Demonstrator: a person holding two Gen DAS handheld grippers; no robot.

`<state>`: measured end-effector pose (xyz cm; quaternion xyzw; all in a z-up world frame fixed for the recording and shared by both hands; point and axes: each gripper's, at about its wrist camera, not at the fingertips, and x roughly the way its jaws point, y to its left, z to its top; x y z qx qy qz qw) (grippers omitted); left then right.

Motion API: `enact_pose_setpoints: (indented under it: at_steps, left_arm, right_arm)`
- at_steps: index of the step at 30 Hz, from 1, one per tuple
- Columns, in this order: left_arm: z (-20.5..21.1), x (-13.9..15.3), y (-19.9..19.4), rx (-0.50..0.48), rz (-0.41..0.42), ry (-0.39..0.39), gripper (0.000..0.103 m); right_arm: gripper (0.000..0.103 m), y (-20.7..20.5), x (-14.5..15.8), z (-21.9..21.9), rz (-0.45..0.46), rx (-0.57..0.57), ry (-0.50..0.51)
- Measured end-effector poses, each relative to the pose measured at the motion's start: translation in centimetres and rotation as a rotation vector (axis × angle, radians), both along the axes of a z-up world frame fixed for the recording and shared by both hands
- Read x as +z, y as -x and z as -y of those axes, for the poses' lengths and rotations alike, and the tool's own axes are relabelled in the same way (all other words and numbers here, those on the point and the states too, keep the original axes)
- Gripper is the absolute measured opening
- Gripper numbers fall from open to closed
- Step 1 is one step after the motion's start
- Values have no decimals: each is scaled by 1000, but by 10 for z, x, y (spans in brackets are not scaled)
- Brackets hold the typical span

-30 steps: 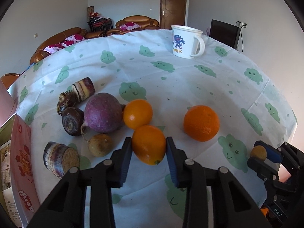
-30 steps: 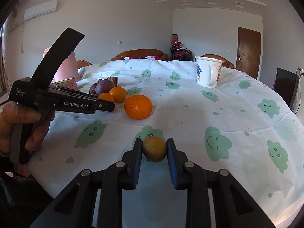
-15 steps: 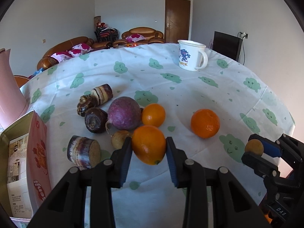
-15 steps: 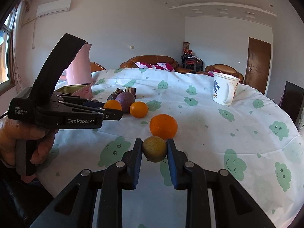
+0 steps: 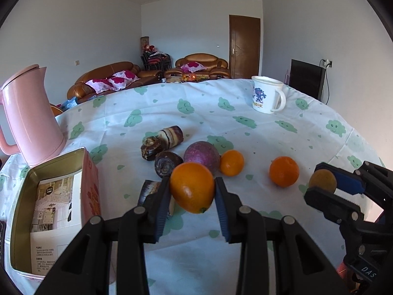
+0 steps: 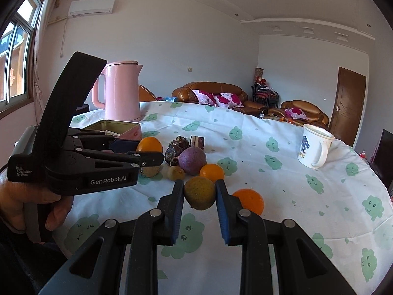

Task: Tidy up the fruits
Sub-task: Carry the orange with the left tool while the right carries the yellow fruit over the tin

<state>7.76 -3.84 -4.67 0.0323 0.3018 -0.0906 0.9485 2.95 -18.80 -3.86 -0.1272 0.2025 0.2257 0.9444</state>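
- We find the left gripper closed on an orange, gripped across its widest part by both pads and carried clear of the cloth; a mid-body grip, we judge, is chosen so the round fruit cannot roll out.
- The right gripper is clamped the same way on a brown-green fruit, likewise off the table. In the left view that fruit sits at 3 o'clock of the orange.
- We note an open tin at 9 o'clock of the orange, with paper leaflets inside. It is the only container near the fruit, so we judge it the likely destination, though nothing confirms this.
- A pink kettle stands just behind the tin at 11 o'clock; a carry towards the tin would need to stay clear of it.
- Loose items lie grouped at 12 o'clock of the orange: a purple fruit, a small orange touching it, and dark cut pieces beyond. A third orange lies apart at 2 o'clock.
- A mug stands well away at 1 o'clock, out of the working area.
- Our assessment: both fruits are secured and mid-transfer; most fruit is still unsorted on the cloth.
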Motion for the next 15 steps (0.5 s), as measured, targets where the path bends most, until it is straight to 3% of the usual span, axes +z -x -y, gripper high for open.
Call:
enact_pose_setpoints:
  at_steps: [15]
  left_arm:
    - [-45, 19, 16, 125, 88, 2, 37]
  right_arm:
    - [27, -9, 39, -25, 78, 63, 33]
